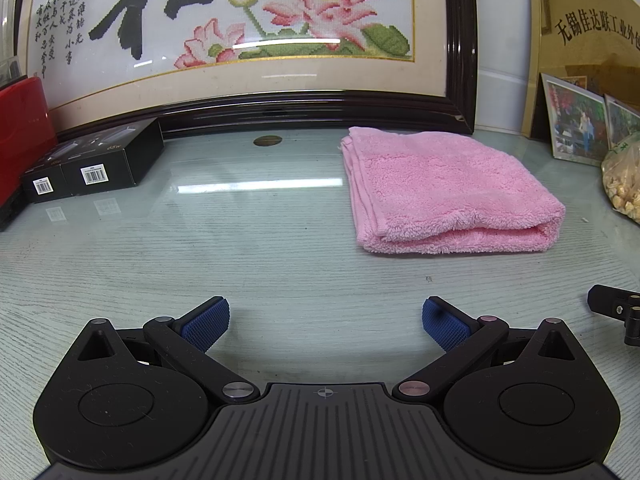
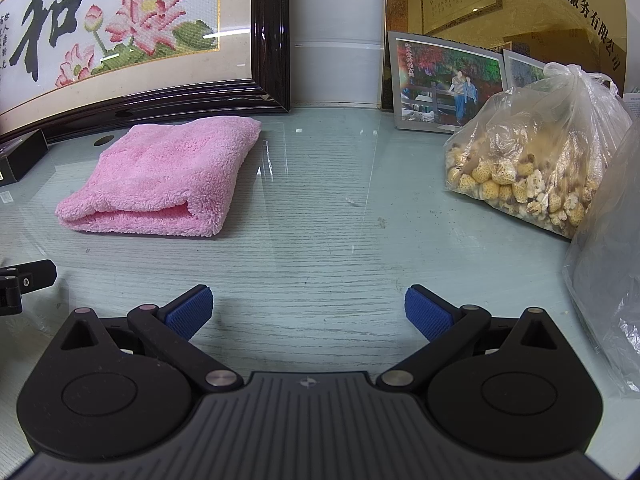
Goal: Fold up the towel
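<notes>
A pink fluffy towel (image 1: 448,192) lies folded into a thick square on the glass-topped table (image 1: 260,248), its rounded fold facing me. In the right wrist view the same towel (image 2: 160,180) sits ahead and to the left. My left gripper (image 1: 325,322) hovers above the table, short of the towel and left of it, open with nothing between its blue pads (image 1: 206,322). My right gripper (image 2: 308,314) is open too, empty, with the towel well ahead on its left. A black part of the right gripper (image 1: 618,308) shows at the left view's right edge.
A large framed cross-stitch picture (image 1: 240,40) leans against the wall behind the towel. Two black boxes (image 1: 96,164) and a red object (image 1: 22,132) sit at the left. A plastic bag of popcorn-like snacks (image 2: 532,160), framed photos (image 2: 444,84) and another clear bag (image 2: 608,260) stand at the right.
</notes>
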